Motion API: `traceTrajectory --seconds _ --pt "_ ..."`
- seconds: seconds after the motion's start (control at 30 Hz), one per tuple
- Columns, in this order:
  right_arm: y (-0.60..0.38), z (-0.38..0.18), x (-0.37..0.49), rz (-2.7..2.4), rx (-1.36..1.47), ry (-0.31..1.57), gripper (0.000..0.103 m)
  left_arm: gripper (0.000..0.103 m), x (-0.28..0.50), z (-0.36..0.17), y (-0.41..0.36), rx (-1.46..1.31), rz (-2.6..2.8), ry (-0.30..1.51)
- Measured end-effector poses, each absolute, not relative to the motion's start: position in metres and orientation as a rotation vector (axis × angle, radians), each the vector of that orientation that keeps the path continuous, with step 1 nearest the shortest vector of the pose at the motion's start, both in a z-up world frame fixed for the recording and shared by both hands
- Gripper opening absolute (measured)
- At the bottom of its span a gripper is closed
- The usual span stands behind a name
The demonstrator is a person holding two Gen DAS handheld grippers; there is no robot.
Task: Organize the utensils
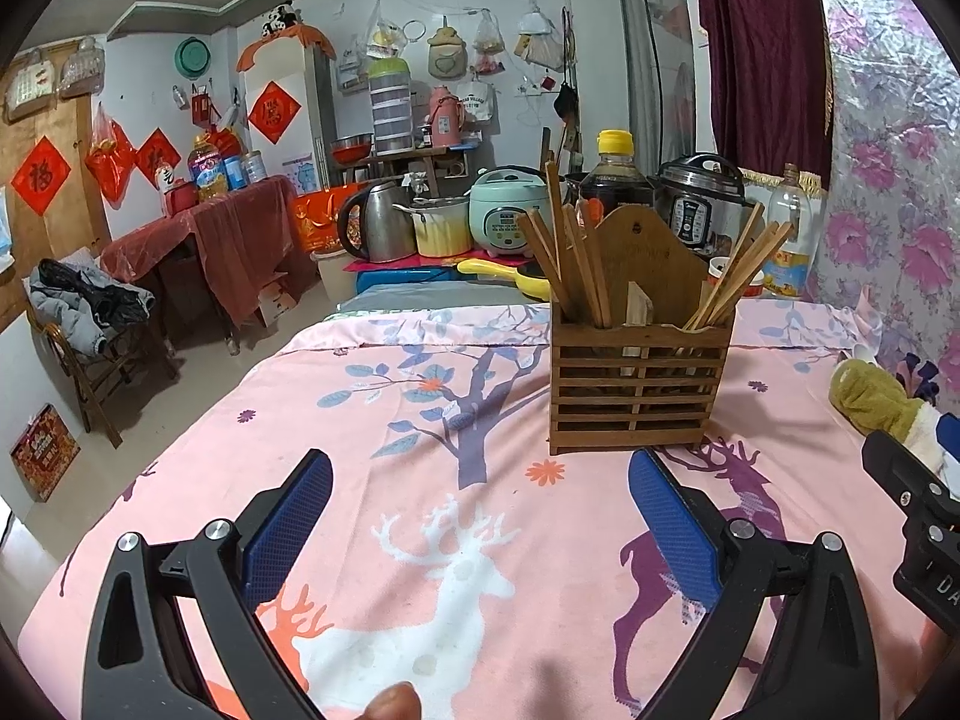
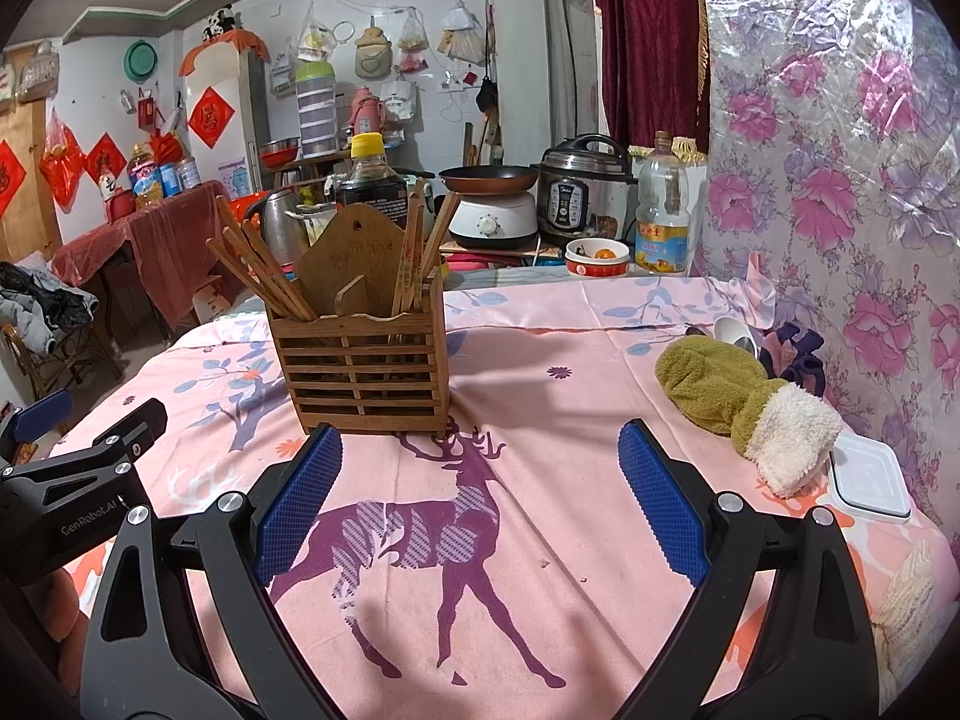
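Left gripper (image 1: 480, 510): jaws wide apart, empty, over the pink deer-print cloth (image 1: 468, 570). Right gripper (image 2: 480, 480): jaws wide apart, empty, just short of the holder. Wooden slatted utensil holder (image 2: 363, 369): upright on the surface, toward its far edge; chopsticks (image 2: 258, 273) lean in left and right compartments. Olive fleece mitten (image 2: 726, 402): near the right edge. White lidded container (image 2: 867, 477): just beside the mitten.

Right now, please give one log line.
left gripper: open, empty | right gripper: open, empty | chopsticks: in holder
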State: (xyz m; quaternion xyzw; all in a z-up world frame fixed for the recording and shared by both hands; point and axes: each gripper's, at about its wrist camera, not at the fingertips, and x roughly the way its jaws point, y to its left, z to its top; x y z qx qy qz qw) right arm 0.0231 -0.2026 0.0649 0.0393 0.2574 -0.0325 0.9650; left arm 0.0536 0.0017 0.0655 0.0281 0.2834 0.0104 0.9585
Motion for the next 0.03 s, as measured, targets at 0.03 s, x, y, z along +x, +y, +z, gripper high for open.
traceTrajectory --seconds 0.03 --pt "-0.2026 0.0649 0.0232 -0.066 0.080 0.521 0.090 0.097 0.0534 0.0658 0.0024 0.055 0.021 0.574"
